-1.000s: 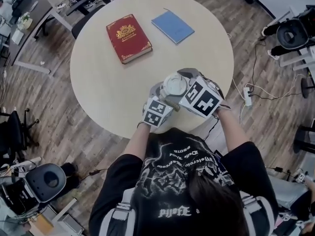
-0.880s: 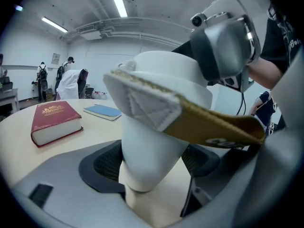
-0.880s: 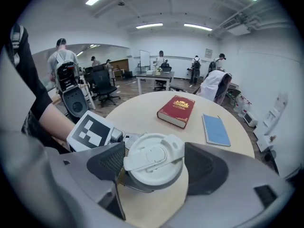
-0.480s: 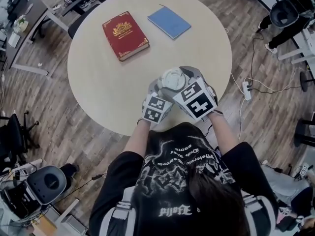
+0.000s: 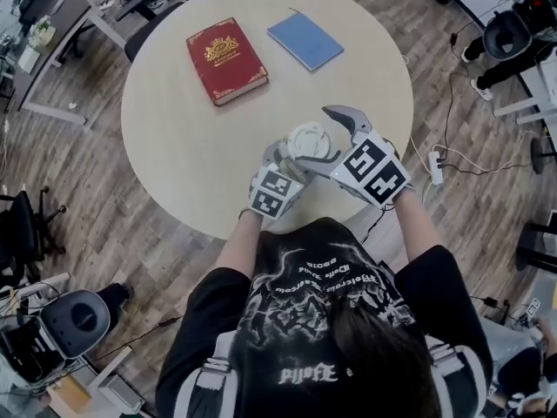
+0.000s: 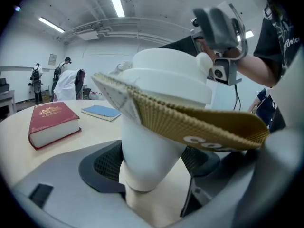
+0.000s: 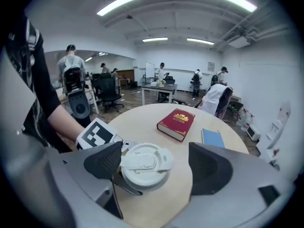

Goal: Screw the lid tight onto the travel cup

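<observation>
Logging head view: lid (image 5: 309, 140) sits near the table's (image 5: 174, 129) 5 o'clock edge, left gripper (image 5: 290, 160) at its 7 o'clock, right gripper (image 5: 335, 139) at 4 o'clock.

Left gripper view: jaws clamp the travel cup (image 6: 147, 148) below a skewed cardboard sleeve (image 6: 190, 120). A slip there would let the cup spin.

Right gripper view: jaws, just opened wider, straddle the lid unpressed. An off-centre re-grip could cock it.

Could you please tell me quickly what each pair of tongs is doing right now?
Left tongs: closed on the travel cup.
Right tongs: open, just widened; lid between them, not clamped.
</observation>
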`<state>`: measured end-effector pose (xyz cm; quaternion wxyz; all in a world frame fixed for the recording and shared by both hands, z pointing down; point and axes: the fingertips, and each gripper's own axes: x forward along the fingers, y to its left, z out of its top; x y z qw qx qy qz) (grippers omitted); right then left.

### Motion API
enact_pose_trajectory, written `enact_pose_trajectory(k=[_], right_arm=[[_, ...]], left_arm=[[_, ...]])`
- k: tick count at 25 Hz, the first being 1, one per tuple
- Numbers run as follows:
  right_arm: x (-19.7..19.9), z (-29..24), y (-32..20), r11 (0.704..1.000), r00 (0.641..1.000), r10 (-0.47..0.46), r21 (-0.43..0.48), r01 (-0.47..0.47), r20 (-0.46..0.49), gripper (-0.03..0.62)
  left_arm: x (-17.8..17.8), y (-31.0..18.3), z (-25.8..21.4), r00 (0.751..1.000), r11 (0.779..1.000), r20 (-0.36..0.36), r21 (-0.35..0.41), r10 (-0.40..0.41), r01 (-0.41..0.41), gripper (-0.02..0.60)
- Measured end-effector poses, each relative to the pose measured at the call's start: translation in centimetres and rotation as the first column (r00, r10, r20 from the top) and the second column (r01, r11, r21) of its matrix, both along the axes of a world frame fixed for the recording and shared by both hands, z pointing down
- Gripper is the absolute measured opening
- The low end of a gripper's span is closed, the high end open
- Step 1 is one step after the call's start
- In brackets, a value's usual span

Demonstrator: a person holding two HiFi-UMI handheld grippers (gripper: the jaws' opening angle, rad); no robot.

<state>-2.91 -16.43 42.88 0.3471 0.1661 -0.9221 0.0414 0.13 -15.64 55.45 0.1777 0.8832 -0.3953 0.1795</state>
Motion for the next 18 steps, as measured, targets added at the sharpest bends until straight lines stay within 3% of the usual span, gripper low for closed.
enact_pose_trajectory(k=[5,8,11,15,18], right_arm=[[0.0,-0.8,0.0,0.974,0.973,-0.226,0.023,0.227,-0.038,0.446],[-0.5,-0.8,0.9,0.902,0.898,-0.425,0.029,0.431,-0.115,0.445],[-0.7,-0.1,1.4,0.785,0.764,-0.589,0.036,0.618,-0.264,0.442],[0.2,1.3,2.5,0.589,0.519,-0.733,-0.029,0.808,-0.440,0.440],[0.8,2.2,2.6,0.430,0.334,-0.760,-0.046,0.901,-0.557,0.440]], left_arm=[[0.2,0.0,0.0,0.999,0.999,0.012,-0.012,0.035,-0.035,0.407],[0.2,0.0,0.2,0.999,0.999,0.012,-0.021,0.046,-0.045,0.407],[0.2,-0.1,0.1,0.999,0.998,0.002,-0.023,0.050,-0.050,0.407],[0.2,0.0,0.0,0.998,0.997,0.003,-0.023,0.067,-0.067,0.407],[0.3,-0.1,-0.1,0.997,0.997,0.001,-0.028,0.077,-0.077,0.407]])
